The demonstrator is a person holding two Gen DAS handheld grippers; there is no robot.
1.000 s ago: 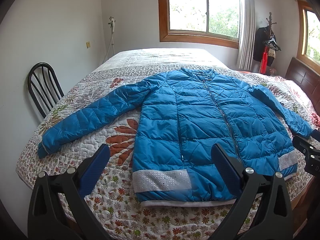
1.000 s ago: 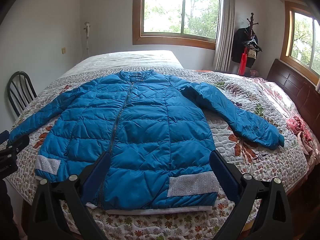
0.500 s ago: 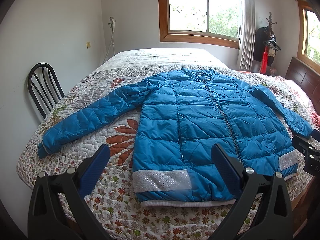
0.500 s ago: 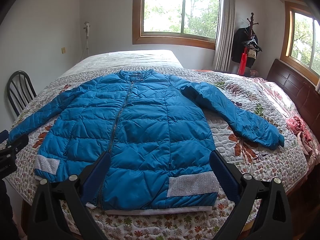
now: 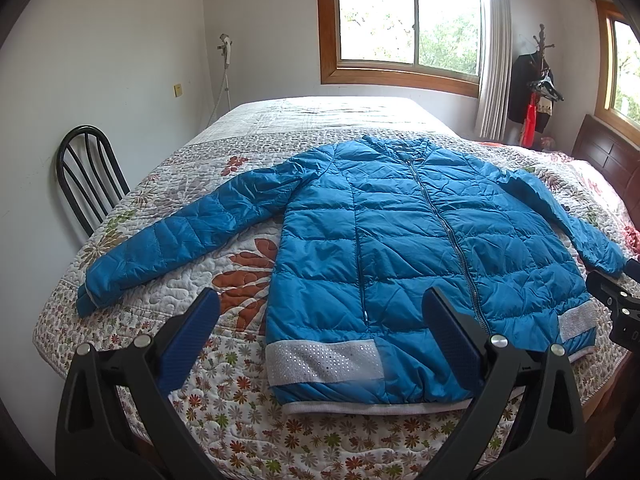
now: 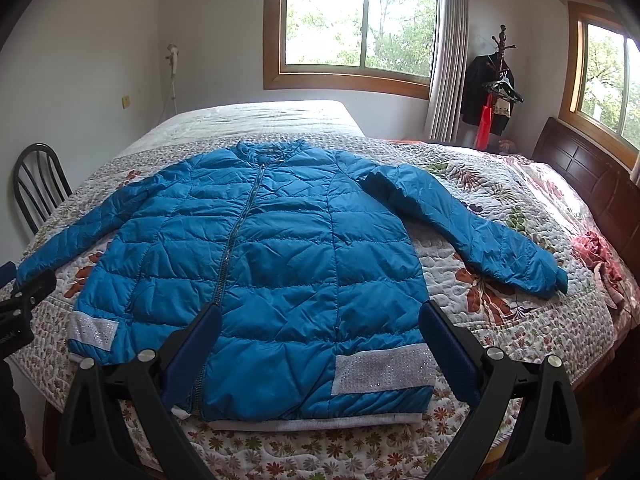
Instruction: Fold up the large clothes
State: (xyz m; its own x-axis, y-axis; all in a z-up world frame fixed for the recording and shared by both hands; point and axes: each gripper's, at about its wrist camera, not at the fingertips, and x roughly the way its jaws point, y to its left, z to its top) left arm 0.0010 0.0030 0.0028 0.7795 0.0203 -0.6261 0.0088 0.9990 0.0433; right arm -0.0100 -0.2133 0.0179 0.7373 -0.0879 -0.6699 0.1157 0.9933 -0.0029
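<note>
Nothing has moved: both hand-held grippers, left (image 5: 320, 320) and right (image 6: 320, 326), still hover jaws apart over the unfolded blue jacket (image 5: 424, 248) on the bed (image 5: 240, 412).

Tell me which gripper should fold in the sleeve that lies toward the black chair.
Left, probably. The left gripper hangs open over the jacket hem on that sleeve's side, near its cuff. The right gripper is open too, but that sleeve runs off to its far left.
</note>
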